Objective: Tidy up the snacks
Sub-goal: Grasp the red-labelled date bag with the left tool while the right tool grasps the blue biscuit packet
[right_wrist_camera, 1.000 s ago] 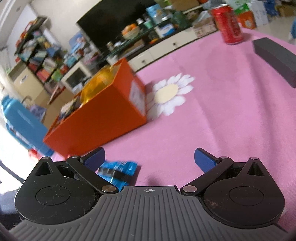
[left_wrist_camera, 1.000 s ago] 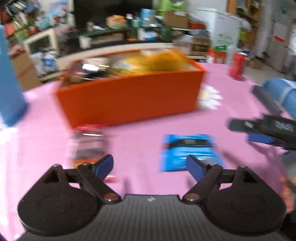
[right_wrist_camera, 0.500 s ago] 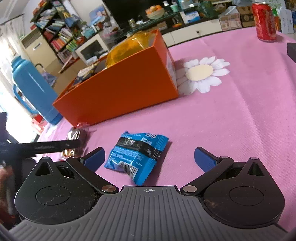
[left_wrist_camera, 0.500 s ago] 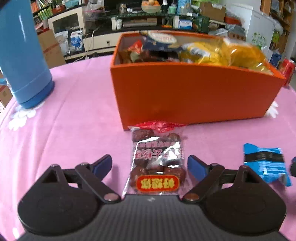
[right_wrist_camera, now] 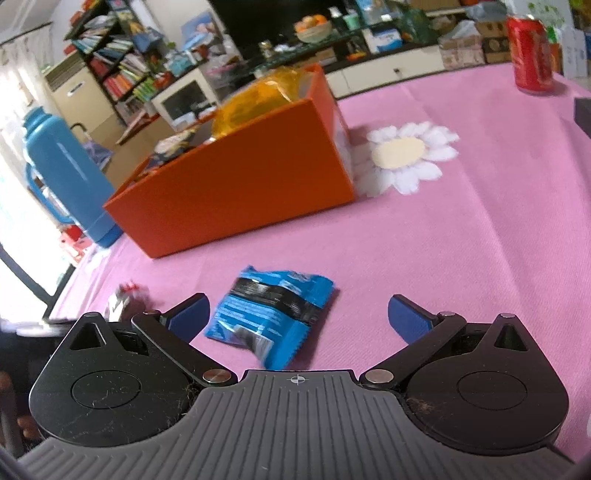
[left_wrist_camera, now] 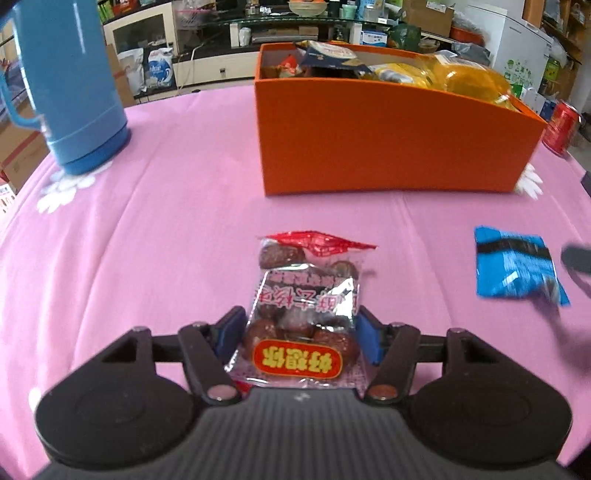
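Date packet between closing left tongs

A blue thermos jug with a handle stands upright on the pink tablecloth near the table's far left edge, its base on a printed white daisy. A red soda can stands upright at the far right edge of the table. A larger daisy print with a cream centre lies on the cloth well short of the can. A dark grey block is cut off by the right edge of the right wrist view. Beyond the table, a bowl of oranges sits on a low glass shelf, a bookshelf crammed with books stands to the left, and cardboard boxes are stacked behind.
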